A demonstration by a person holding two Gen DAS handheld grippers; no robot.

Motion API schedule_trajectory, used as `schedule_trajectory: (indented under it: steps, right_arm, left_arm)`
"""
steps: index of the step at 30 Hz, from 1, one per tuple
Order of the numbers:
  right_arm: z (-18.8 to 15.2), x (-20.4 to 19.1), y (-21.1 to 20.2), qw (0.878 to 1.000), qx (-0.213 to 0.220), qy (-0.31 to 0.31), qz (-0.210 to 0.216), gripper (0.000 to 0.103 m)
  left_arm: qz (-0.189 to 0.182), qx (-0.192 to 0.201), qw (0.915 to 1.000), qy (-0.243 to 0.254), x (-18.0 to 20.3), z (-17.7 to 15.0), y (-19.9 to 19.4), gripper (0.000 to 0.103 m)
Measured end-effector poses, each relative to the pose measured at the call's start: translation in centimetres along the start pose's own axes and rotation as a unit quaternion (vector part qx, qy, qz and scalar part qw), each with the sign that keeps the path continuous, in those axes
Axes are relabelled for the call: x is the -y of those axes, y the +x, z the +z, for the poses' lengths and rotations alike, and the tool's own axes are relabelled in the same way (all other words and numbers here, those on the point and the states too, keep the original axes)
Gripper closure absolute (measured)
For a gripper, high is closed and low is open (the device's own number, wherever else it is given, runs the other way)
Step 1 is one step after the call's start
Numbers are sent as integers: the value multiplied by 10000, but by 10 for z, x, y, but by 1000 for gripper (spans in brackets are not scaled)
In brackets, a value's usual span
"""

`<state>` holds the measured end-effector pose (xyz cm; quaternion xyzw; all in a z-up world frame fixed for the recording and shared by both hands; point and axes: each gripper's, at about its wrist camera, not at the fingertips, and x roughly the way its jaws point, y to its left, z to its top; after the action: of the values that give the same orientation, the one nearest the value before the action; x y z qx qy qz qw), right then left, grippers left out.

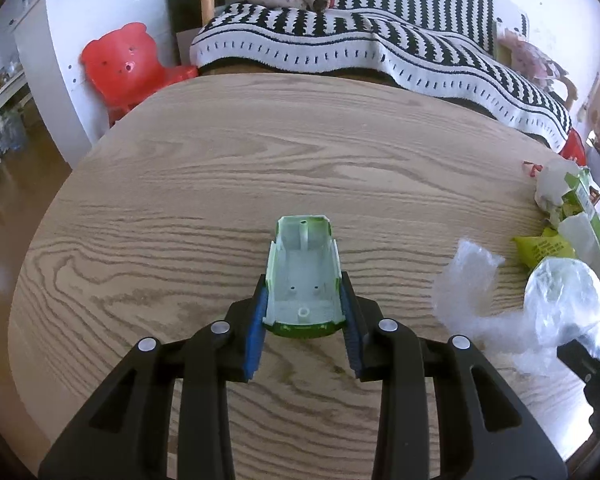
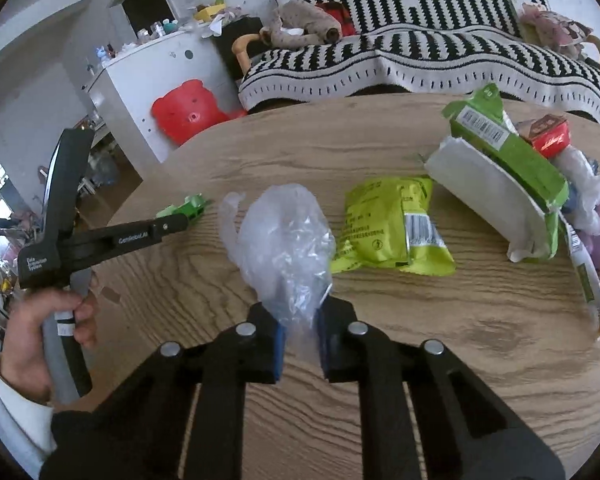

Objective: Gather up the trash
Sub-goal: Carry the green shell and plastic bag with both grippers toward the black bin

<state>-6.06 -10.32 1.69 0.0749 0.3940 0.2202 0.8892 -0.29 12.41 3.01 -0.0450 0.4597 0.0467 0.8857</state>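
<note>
Wood-grain counter (image 1: pixel 260 160) before a striped sofa (image 1: pixel 380 40): our left gripper (image 1: pixel 305 312) clamps a green-and-white plastic shell (image 1: pixel 302 276), our right gripper (image 2: pixel 300 332) is closed on a clear plastic bag (image 2: pixel 284 244). We judge collecting barely begun; yellow-green pouch (image 2: pixel 388 224), green carton (image 2: pixel 508 152) and wrappers remain loose on the counter.

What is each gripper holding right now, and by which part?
The left gripper clamps the green plastic shell by its two long sides. The right gripper pinches the clear plastic bag at its bunched near end.
</note>
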Motion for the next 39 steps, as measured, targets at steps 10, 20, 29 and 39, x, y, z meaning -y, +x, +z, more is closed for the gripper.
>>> schedule_trajectory:
  steps: [10,20,29,39]
  right_arm:
    - [0,1,3,10000,-23,69,-37,92]
    - [16,11,-33,9985,471,234,-166,93]
    - [4,60,-211,9813,1761,574,-530,94]
    - [-114,149,-374,9482,2062,1242,-2072,94]
  left_arm:
    - [28,-19,10000,27,0,-4,1,71]
    - [-125,417,9990,-72,16,-11,-35,71]
    - [-1109,1205,9798,1150,151,-59,-157,71]
    - [-2803,911,9212,2539,315,-149,-225,71]
